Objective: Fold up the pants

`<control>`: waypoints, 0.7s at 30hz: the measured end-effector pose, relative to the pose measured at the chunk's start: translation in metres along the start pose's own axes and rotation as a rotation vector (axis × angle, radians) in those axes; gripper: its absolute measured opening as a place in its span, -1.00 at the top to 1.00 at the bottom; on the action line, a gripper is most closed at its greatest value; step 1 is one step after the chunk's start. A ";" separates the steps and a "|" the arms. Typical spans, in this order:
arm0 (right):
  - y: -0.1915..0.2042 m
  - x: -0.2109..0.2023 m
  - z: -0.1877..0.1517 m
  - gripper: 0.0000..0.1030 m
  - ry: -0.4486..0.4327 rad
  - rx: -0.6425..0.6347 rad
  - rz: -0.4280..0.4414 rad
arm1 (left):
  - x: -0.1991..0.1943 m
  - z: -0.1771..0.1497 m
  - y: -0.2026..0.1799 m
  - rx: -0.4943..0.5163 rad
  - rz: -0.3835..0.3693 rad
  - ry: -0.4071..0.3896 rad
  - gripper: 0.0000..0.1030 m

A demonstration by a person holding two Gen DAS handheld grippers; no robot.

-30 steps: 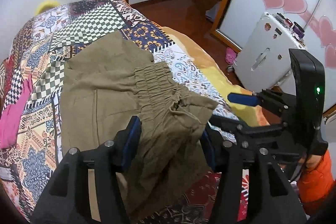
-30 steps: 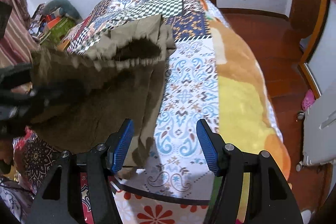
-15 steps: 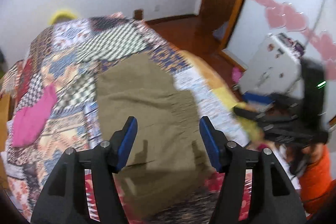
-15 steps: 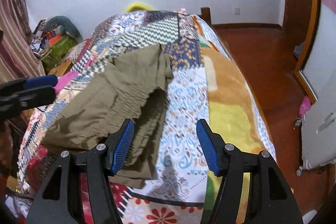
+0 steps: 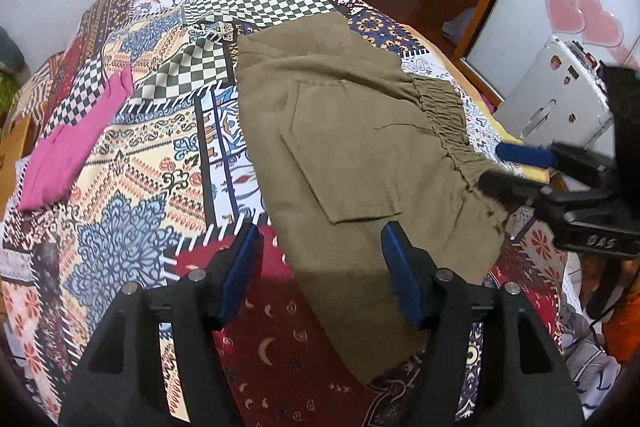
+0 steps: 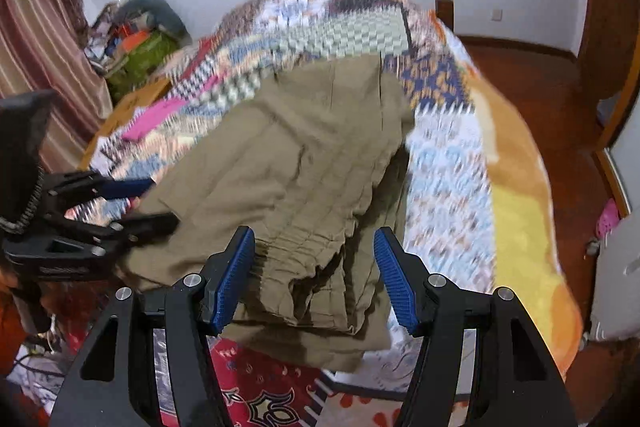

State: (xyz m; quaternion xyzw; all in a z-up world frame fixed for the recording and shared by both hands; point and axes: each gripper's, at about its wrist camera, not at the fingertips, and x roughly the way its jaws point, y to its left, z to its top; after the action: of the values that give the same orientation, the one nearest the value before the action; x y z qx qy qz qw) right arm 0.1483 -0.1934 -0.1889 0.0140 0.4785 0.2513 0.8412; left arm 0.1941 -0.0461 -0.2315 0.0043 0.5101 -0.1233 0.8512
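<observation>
Olive-brown pants (image 5: 352, 131) lie spread on the patchwork bed, back pocket up, elastic waistband (image 5: 444, 119) toward the right edge. They also show in the right wrist view (image 6: 296, 179), blurred. My left gripper (image 5: 320, 267) is open and empty, hovering over the near hem of the pants. My right gripper (image 6: 314, 275) is open and empty above the waistband end; it also shows in the left wrist view (image 5: 516, 171) at the waistband corner. The left gripper shows in the right wrist view (image 6: 136, 203) at the pants' left edge.
The patchwork quilt (image 5: 152, 131) covers the bed. A folded pink garment (image 5: 76, 143) lies at its left. A white cabinet (image 5: 556, 95) stands right of the bed, past the orange-yellow blanket edge (image 6: 520, 211). Clutter (image 6: 140, 43) sits by the striped curtain.
The left gripper let go of the bunched pants, which now lie flat on the bed. Both grippers pulled back and up, then came closer over the near and waistband ends.
</observation>
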 end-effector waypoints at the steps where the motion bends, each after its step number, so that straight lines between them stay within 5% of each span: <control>1: -0.002 0.001 -0.004 -0.13 0.004 0.015 0.009 | -0.001 -0.001 0.001 -0.001 -0.006 -0.002 -0.24; 8: -0.012 -0.005 -0.010 -0.15 0.008 0.073 0.039 | -0.016 0.021 0.018 -0.010 0.023 -0.058 -0.24; 13: -0.010 -0.013 0.002 -0.15 -0.022 0.037 -0.019 | -0.017 0.051 0.037 -0.016 0.067 -0.109 -0.24; 21: -0.023 -0.020 0.031 -0.15 -0.095 0.036 -0.043 | 0.024 0.106 0.071 -0.052 0.070 -0.094 -0.24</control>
State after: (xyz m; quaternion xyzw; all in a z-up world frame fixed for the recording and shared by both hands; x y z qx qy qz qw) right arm 0.1750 -0.2156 -0.1620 0.0307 0.4425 0.2236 0.8679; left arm 0.3119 0.0032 -0.2098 -0.0055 0.4722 -0.0803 0.8778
